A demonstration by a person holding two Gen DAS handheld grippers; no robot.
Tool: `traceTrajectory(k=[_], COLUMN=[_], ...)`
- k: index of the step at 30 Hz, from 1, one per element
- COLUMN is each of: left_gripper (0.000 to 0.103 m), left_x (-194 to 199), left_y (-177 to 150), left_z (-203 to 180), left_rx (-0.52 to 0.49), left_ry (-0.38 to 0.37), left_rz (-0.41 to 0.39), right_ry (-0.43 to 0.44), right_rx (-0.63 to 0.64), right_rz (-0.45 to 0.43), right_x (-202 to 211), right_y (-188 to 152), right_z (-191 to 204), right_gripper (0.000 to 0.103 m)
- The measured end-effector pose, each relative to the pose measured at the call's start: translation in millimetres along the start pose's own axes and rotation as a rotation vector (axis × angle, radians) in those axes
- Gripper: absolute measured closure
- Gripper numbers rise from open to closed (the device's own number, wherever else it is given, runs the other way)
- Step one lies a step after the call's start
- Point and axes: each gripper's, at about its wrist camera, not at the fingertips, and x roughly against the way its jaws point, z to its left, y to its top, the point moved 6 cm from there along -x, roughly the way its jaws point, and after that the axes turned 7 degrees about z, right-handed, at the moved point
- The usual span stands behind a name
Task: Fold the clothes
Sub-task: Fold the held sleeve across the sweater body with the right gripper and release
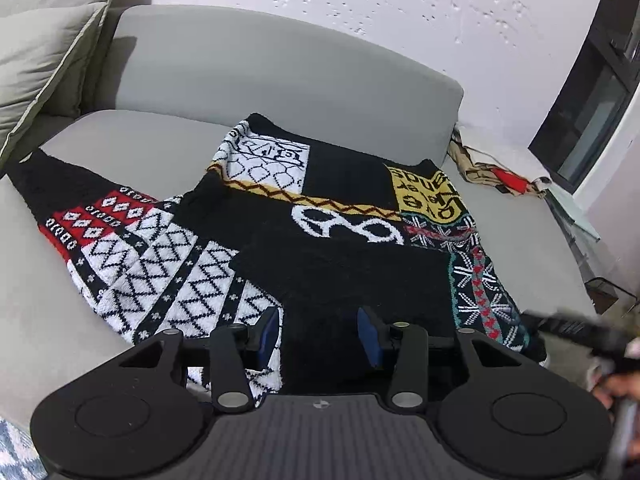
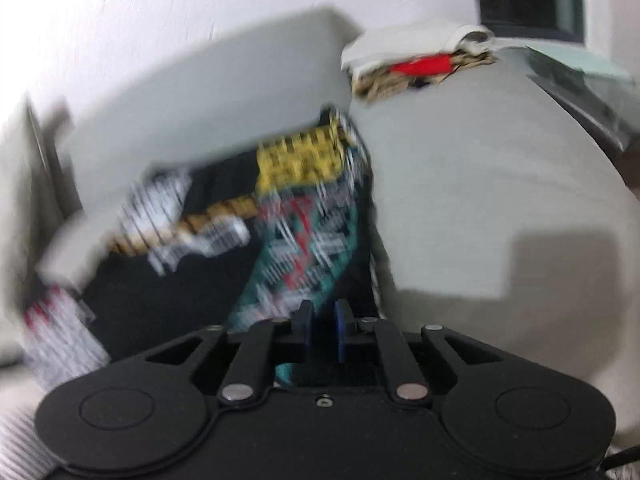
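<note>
A knit sweater [image 1: 320,248], black with white lattice, red, yellow and teal panels, lies spread on the grey sofa seat [image 1: 132,140]. My left gripper [image 1: 320,334] is open just above the sweater's near black hem, and the cloth shows between its blue pads [image 1: 270,332]. The right wrist view is blurred. In it my right gripper [image 2: 324,322] has its jaws almost together on the teal-patterned right edge of the sweater [image 2: 180,300]. From the left wrist view the right gripper [image 1: 576,330] is a dark smear at the sweater's near right corner.
Pale cushions [image 1: 40,48] lean at the sofa's left end. A crumpled tan and red item [image 1: 508,178] lies at the seat's far right, against the backrest [image 1: 280,76]. A glass-topped table [image 1: 580,224] stands beyond the sofa's right end. A hand [image 1: 616,388] shows at the right edge.
</note>
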Motion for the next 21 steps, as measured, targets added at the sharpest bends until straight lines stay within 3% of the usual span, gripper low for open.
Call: traceTrajectory(k=[2,4,9,11,12,14,16,18,19,21], left_gripper=[0.061,0.061,0.061,0.061,0.061,0.061,0.065,0.069,0.075,0.08], left_x=[-2.9,-7.1,-13.2,-12.6,-14.5,-21.4,-33.0,-48.2,-57.3,-76.4], left_y=[-1.7,-4.3,-7.5,-7.3,-5.9,-0.7,9.1,21.9,26.8,34.1], left_z=[-2.4,-2.4,2.1,5.8,8.8,13.9,14.9,13.0,11.6,8.9], left_rx=[-0.017,-0.023,-0.004,-0.004,0.003,0.023,0.031,0.013,-0.002,-0.032], left_ry=[0.018,0.03,0.026,0.031,0.033,0.031,0.025,0.03,0.038,0.054], left_rz=[0.008,0.02,0.045,0.038,0.039,0.042,0.038,0.028,0.029,0.044], right_ry=[-0.047,-0.078,-0.039,-0.019,-0.012,0.014,0.045,0.056,0.05,0.024], right_rx=[0.046,0.12,0.047,0.003,-0.012,-0.026,-0.031,-0.026,-0.012,-0.015], right_rz=[0.09,0.054,0.098,0.076,0.051,0.01,-0.005,0.002,0.012,0.053], right_x=[-29.0,-33.3,-20.1,-0.9,10.4,25.7,29.8,23.2,18.7,6.3], right_y=[-23.7,-33.2,-18.4,-11.1,-6.7,0.6,8.6,13.6,13.6,10.1], right_z=[0.6,7.5,2.0,0.5,1.3,6.5,11.7,18.7,21.8,23.6], right_gripper=[0.092,0.092,0.092,0.09,0.088,0.066,0.065,0.078,0.102,0.102])
